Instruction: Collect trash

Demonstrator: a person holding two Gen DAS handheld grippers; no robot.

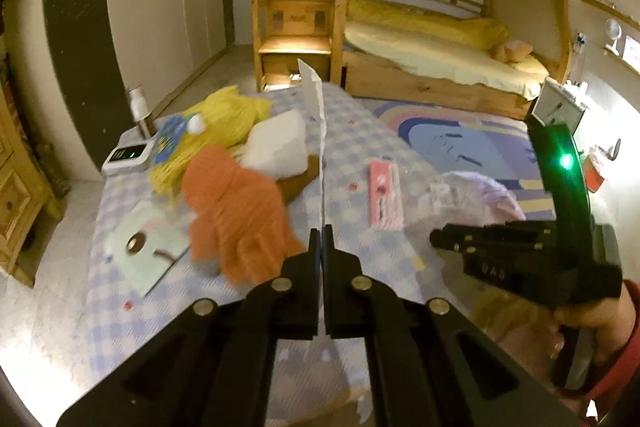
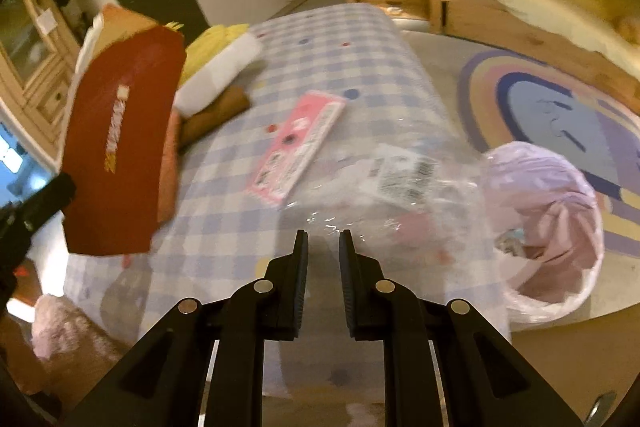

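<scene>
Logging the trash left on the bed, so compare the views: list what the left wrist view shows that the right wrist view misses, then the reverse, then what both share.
Only the left wrist view: the orange plush, the mint card, the white device, and the right gripper in a hand.
Only the right wrist view: the red face of the flat packet, which the shut left gripper pinches edge-on, and the barcode label.
Both: the pink pack, clear wrapper, lined bin and checked bedspread.

Print on the red card (image 2: 120,131) is too blurred to read; the clear wrapper's (image 2: 400,187) contents stay indistinct.
</scene>
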